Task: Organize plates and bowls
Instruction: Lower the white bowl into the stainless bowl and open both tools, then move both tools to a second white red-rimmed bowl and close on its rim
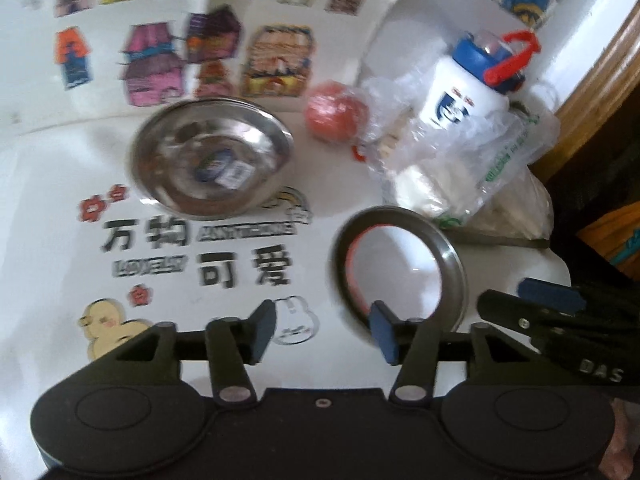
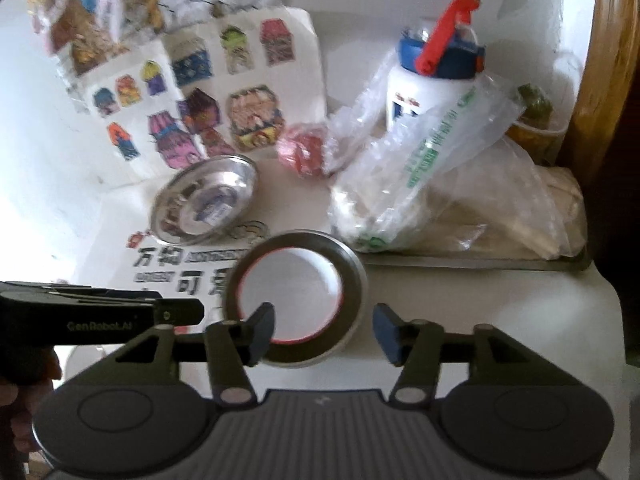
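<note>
Hovering over the white desk (image 1: 48, 184), the left gripper (image 1: 322, 330) and right gripper (image 2: 324, 330) have fingers spread, empty. One white plate (image 2: 292, 296) lies nearest; one steel bowl (image 1: 212, 160) beyond; one bottle (image 1: 472, 84) farthest.

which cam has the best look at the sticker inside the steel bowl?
Left wrist: the steel bowl sits nearer and larger, its blue sticker seen more from above. Right wrist shows the same bowl smaller and at a shallower angle; the print is unreadable in both.

A shiny metal bowl (image 1: 212, 156), a metal-rimmed plate (image 1: 400, 268), and a crinkled clear plastic bag (image 1: 460, 152).
</note>
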{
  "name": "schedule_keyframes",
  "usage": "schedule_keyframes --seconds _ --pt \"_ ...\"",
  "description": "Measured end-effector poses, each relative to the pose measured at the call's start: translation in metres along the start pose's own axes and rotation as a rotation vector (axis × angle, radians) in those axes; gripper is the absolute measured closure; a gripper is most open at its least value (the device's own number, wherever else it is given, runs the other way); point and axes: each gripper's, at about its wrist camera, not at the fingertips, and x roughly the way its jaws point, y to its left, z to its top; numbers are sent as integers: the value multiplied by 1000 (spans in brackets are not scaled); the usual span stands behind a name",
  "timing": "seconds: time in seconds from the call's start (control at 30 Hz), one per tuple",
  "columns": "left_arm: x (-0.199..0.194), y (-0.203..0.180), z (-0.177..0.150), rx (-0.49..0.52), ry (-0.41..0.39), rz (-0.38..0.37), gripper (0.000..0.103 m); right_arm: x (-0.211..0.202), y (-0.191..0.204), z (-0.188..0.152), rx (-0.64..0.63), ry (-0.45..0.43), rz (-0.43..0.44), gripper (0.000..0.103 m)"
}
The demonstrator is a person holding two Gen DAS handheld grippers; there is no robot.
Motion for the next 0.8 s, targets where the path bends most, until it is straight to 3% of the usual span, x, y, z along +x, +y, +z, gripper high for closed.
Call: schedule_keyframes --seconds 0.2,0.4,0.53,0.8 --pt "-35 37 -19 -33 -60 52 31 -17 41 -8 -38 -52 49 19" --pt "-68 82 -38 -75 -98 118 22 -14 84 -21 -54 -50 103 13" --pt "-82 115 -55 -100 -97 146 21 -4 107 -34 -53 -20 150 13" --pt "-77 167 -90 -172 -19 180 21 26 143 -57 -88 59 192 18"
